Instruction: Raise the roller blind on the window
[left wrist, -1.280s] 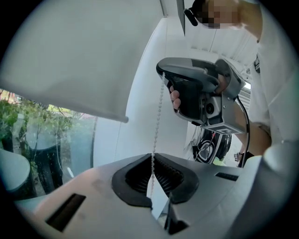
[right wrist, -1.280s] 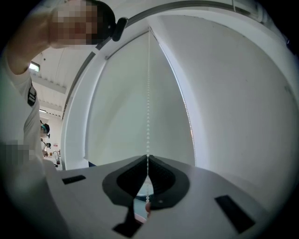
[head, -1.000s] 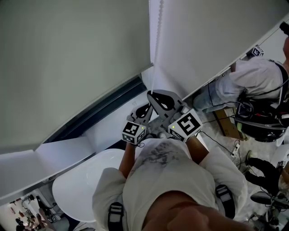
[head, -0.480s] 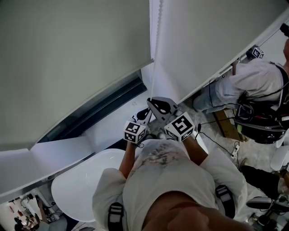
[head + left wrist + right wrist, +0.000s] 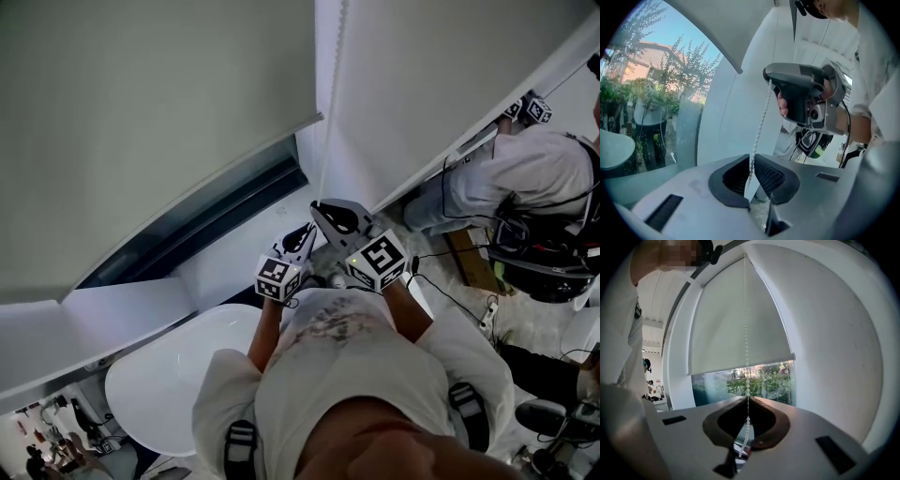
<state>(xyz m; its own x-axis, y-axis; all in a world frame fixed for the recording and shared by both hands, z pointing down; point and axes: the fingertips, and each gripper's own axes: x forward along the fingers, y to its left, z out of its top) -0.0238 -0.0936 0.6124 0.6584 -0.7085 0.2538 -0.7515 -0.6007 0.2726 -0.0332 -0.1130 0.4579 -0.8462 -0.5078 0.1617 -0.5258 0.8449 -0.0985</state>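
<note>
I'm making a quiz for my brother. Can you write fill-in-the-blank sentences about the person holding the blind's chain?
1. The left gripper is ____ on the bead chain.
2. Counting the right gripper, ____ grippers hold that chain.
3. The blind covers only the ____ part of the window.
4. Through the window you see green ____ outside.

Missing words: shut; two; top; trees.

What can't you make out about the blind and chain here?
- Top of the pale grey fabric roller blind: cut off by the head view's upper edge.
- Lower end of the white bead chain: hidden behind the right tongs in the right gripper view, behind the left tongs in the left gripper view.
- Chain in the head view: too thin to trace.
</note>
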